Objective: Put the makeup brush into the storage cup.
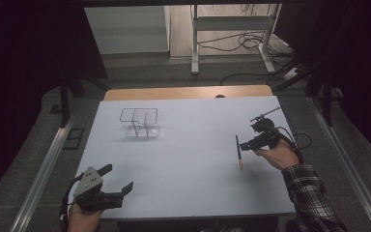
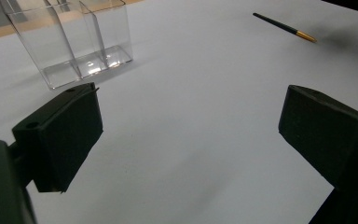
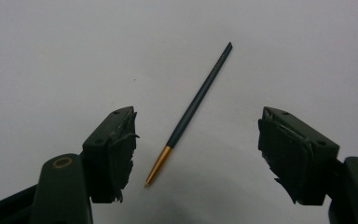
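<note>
A thin dark pencil-like stick with a gold tip (image 1: 238,151) lies flat on the white table top, gold end toward the near edge. My right gripper (image 1: 248,137) hovers just to its right, open. In the right gripper view the stick (image 3: 193,109) lies on the table between the spread jaws of that gripper (image 3: 196,116), and neither pad touches it. My left gripper (image 1: 118,177) rests open at the near left corner, holding nothing. Its own view has its jaws (image 2: 191,93) wide apart over bare table, with the stick (image 2: 284,27) far off.
A clear plastic organizer with upright dividers (image 1: 140,123) stands at the back left of the white table (image 1: 188,164); the left gripper view has it (image 2: 70,42) ahead of the left jaw. A wooden strip (image 1: 188,93) runs along the far edge. Floor rails flank the table.
</note>
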